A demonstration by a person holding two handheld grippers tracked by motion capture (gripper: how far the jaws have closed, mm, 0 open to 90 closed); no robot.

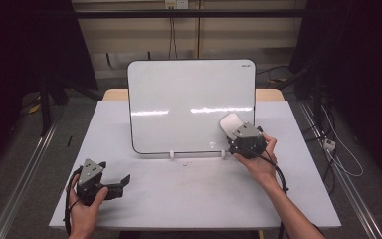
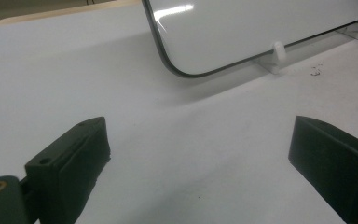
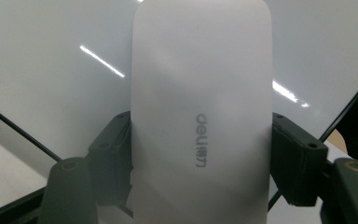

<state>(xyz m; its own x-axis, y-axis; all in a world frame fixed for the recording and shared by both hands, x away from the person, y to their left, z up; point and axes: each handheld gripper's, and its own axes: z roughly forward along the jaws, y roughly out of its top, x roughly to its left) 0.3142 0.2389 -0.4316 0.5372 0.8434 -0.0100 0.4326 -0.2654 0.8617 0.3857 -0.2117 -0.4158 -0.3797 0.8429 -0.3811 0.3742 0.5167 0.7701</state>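
On the white table (image 1: 189,194): one whiteboard (image 1: 189,104) propped on small white feet (image 2: 278,50); one white eraser (image 1: 230,123) against its lower right face, pinched between the jaws of the right gripper (image 1: 238,133); one left gripper (image 1: 122,181) near the table's front left, well apart from the board. Right gripper view adds grey lettering on the eraser (image 3: 200,112) and both black jaws pressing its long sides, detail too small from above. Left gripper view adds that gripper's jaws spread wide over bare tabletop, nothing between them, with the board's rounded lower corner (image 2: 177,70) beyond.

An eraser (image 3: 200,121) is clamped between the right gripper (image 1: 232,130) jaws, the whiteboard (image 1: 189,99) just behind it. Bare table (image 2: 200,158) lies between the left gripper (image 2: 200,154) jaws, the whiteboard's corner ahead.
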